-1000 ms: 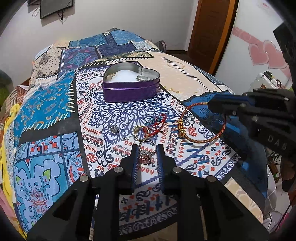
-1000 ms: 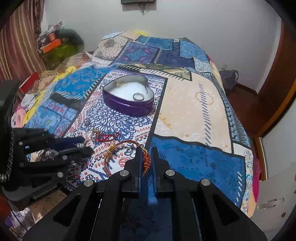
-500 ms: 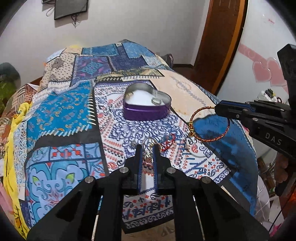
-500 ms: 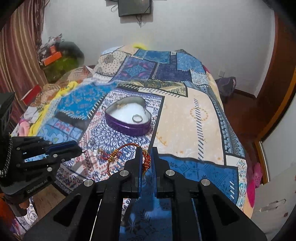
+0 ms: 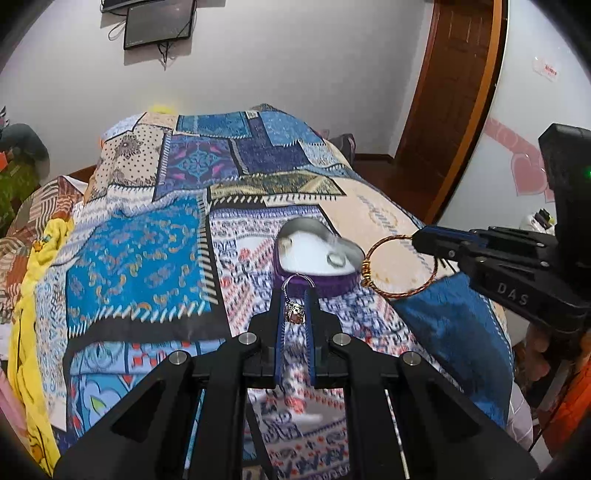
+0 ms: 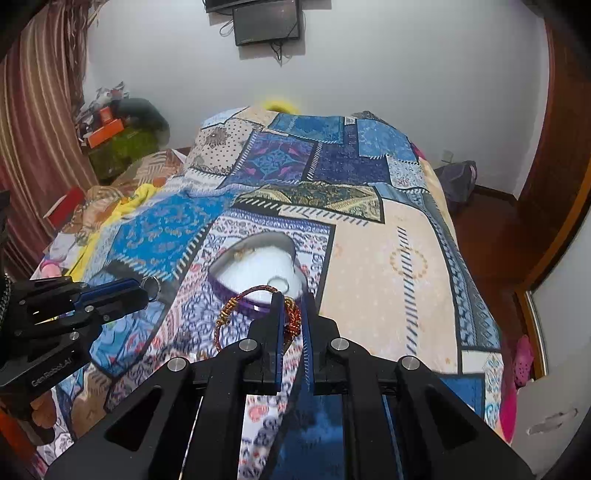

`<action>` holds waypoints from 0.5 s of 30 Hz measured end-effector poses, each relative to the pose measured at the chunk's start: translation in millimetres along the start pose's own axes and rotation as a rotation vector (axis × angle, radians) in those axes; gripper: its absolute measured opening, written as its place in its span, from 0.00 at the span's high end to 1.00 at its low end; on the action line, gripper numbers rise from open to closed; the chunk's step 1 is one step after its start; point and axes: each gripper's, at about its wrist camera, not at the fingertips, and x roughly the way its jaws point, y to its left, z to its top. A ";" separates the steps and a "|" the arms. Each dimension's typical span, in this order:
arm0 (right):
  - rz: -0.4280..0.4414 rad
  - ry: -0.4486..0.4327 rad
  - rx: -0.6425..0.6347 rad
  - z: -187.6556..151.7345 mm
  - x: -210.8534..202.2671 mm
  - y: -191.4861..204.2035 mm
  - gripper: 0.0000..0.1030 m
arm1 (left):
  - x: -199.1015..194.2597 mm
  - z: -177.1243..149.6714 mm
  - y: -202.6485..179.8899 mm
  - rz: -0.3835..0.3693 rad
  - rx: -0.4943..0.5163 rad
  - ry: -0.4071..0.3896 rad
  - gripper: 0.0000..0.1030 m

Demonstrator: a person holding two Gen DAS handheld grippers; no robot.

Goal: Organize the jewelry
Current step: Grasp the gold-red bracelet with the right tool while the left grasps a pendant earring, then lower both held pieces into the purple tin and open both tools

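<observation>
My left gripper [image 5: 294, 295] is shut on a silver ring with a stone [image 5: 294, 312], held in the air short of the purple heart-shaped tin [image 5: 317, 254]. The tin has a white lining and a ring [image 5: 335, 259] lies inside. My right gripper [image 6: 292, 301] is shut on a red-and-gold bangle [image 6: 236, 314], held above the bed near the tin [image 6: 258, 273]. In the left wrist view the right gripper [image 5: 421, 238] holds the bangle [image 5: 400, 266] just right of the tin. In the right wrist view the left gripper [image 6: 142, 288] holds its ring [image 6: 150, 285] left of the tin.
The tin sits on a patchwork bedspread [image 5: 147, 251] covering a bed. A wooden door [image 5: 454, 92] stands at the right, a dark screen [image 6: 267, 22] hangs on the far wall, and cluttered shelves [image 6: 118, 136] and a striped curtain [image 6: 33, 129] are at the left.
Both grippers rose from the bedspread with their pieces and moved forward toward the tin. The ring and the bangle left the cloth and now hang in the air.
</observation>
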 end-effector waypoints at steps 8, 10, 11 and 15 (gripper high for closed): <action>0.014 -0.001 0.002 21.5 25.3 -1.5 0.92 | 19.8 19.8 4.9 -0.004 0.009 -0.016 0.92; 0.019 0.004 0.003 25.4 32.7 -2.2 0.92 | 27.6 25.3 5.7 -0.010 0.010 -0.016 0.92; 0.020 0.007 0.004 27.1 35.9 -2.7 0.92 | 30.9 26.9 5.8 -0.012 0.011 -0.015 0.92; 0.032 0.028 0.000 30.0 49.2 -0.9 0.92 | 47.5 33.4 5.1 -0.028 0.017 -0.003 0.92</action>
